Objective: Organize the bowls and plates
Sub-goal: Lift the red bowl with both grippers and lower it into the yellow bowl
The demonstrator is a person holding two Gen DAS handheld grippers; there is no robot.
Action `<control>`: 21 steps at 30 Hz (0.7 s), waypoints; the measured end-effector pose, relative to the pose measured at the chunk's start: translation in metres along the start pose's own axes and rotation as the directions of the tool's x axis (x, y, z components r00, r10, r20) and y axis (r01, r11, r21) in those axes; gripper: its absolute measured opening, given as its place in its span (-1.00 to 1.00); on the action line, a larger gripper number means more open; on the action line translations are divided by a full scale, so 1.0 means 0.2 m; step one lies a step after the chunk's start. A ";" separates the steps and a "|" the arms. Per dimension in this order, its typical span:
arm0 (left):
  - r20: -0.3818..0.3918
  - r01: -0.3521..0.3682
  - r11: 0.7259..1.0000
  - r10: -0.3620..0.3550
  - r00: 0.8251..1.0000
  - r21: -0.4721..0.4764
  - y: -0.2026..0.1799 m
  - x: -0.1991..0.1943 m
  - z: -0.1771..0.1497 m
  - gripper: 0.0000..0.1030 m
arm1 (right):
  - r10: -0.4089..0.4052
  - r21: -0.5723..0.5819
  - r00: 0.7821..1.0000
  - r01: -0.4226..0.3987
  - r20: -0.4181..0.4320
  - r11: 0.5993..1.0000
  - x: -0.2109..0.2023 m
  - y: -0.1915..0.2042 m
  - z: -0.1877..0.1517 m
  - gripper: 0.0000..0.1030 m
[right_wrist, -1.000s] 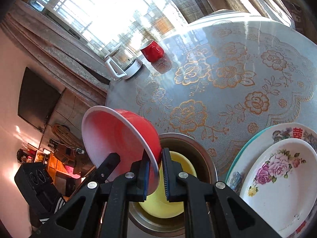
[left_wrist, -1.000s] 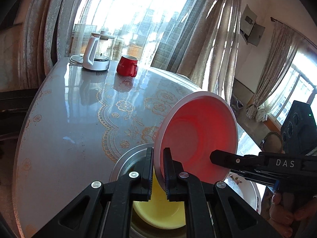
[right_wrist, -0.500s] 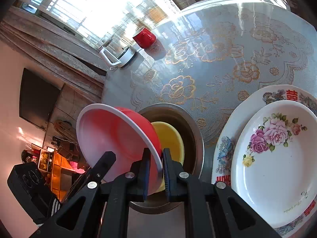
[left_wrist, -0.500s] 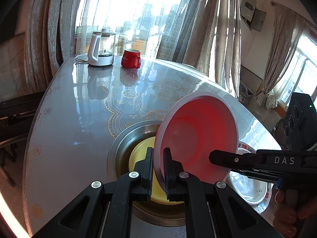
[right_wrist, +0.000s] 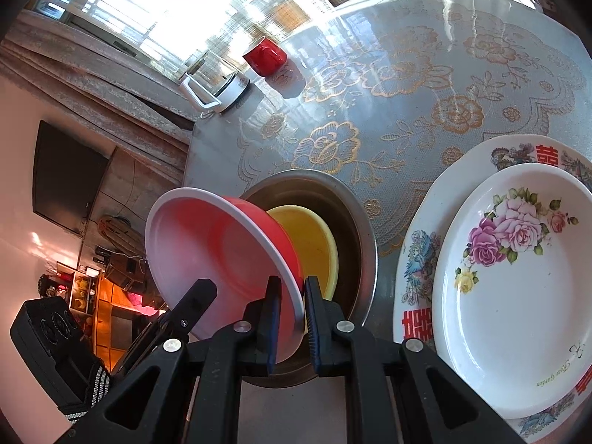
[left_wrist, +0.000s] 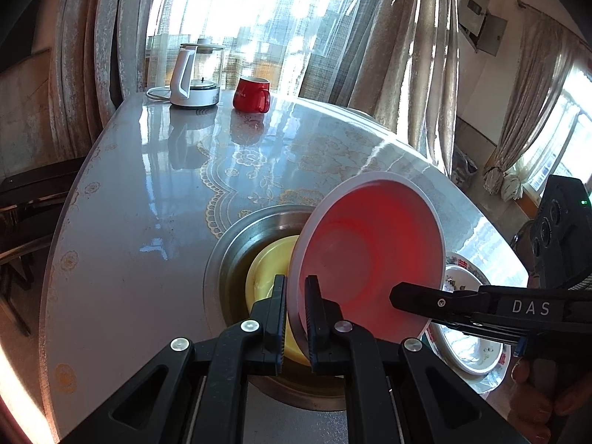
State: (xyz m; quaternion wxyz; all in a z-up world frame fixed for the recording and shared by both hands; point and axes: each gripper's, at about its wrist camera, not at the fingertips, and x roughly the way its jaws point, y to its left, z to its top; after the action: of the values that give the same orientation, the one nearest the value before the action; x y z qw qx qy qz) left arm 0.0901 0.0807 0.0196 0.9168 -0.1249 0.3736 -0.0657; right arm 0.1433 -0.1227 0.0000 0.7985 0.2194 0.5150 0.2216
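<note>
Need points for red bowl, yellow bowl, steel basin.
red bowl (left_wrist: 373, 244), left wrist view, on its pink inside wall.
yellow bowl (right_wrist: 314, 244), right wrist view, on its inner wall.
steel basin (left_wrist: 259, 222), left wrist view, on its far rim.

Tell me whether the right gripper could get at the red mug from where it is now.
Probably not yet: the right gripper is shut on the red bowl, and the red mug stands far across the table beside the kettle. The path looks free.

Far end of my desk (left_wrist: 122, 229): glass kettle with white handle (left_wrist: 194, 77); red mug (left_wrist: 252, 94) just beside it; curtains (left_wrist: 399, 37) behind; dark screen (right_wrist: 66, 174) on the wall.
</note>
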 end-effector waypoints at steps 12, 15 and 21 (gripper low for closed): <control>-0.043 -0.015 1.000 0.014 0.999 -0.022 0.05 0.07 -0.02 -0.82 | -0.019 0.024 1.000 0.020 -0.018 1.000 0.05 -0.04 0.00 -0.67; -0.052 -0.023 0.999 0.022 0.998 -0.027 0.05 0.08 -0.02 -0.82 | -0.010 0.022 1.000 0.011 -0.017 1.000 0.05 -0.05 0.00 -0.67; -0.020 -0.020 0.999 0.019 1.000 -0.044 0.05 0.04 -0.01 -0.32 | -0.009 0.028 1.000 0.009 -0.007 1.000 0.04 -0.06 -0.01 -0.67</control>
State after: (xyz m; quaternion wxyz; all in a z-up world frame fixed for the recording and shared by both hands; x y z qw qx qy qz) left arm 0.0941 0.0890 0.0097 0.9108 -0.1406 0.3850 -0.0498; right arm 0.1468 -0.1274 -0.0134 0.7944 0.2276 0.5219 0.2115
